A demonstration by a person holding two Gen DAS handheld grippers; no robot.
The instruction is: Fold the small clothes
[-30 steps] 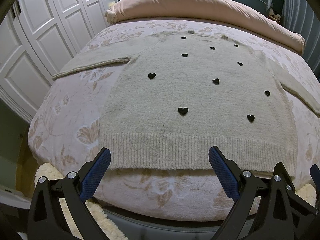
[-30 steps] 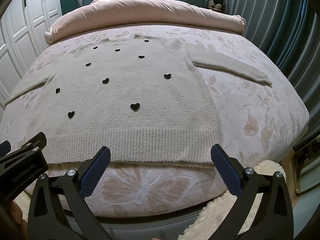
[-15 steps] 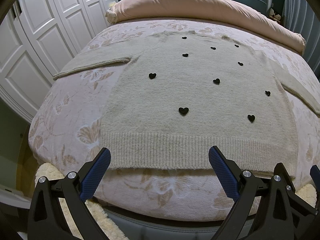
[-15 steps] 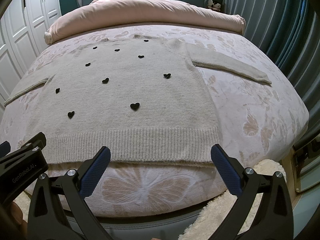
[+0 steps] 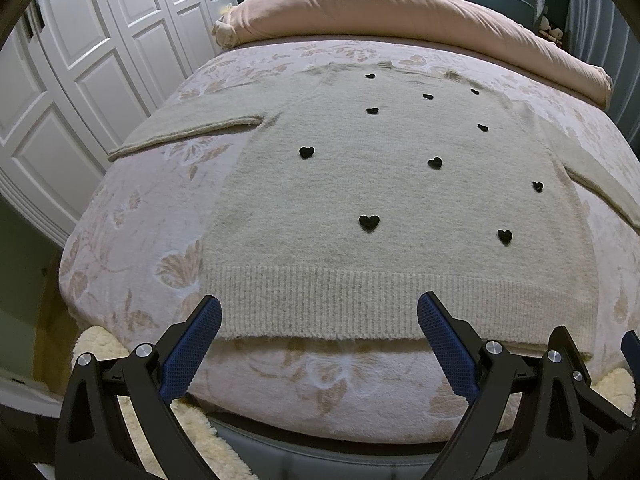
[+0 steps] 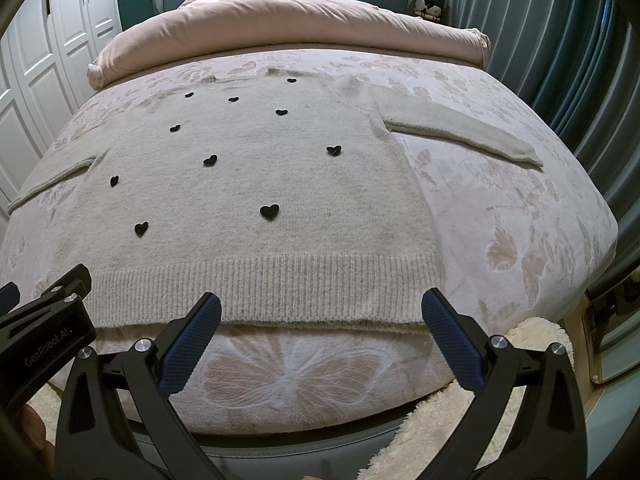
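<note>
A cream knit sweater [image 5: 380,192] with small black hearts lies flat and face up on the bed, both sleeves spread out to the sides, ribbed hem toward me. It also shows in the right wrist view [image 6: 256,184]. My left gripper [image 5: 319,344] is open and empty, hovering just short of the hem at its left half. My right gripper [image 6: 321,340] is open and empty, just short of the hem at its right half. The left sleeve [image 5: 192,132] and the right sleeve [image 6: 460,132] lie flat.
The bed [image 5: 132,216] has a pink floral cover. A folded pink duvet [image 5: 400,12] lies across the head end. White wardrobe doors [image 5: 80,60] stand on the left, teal curtains [image 6: 560,40] on the right. A fluffy cream rug [image 6: 460,420] lies on the floor below.
</note>
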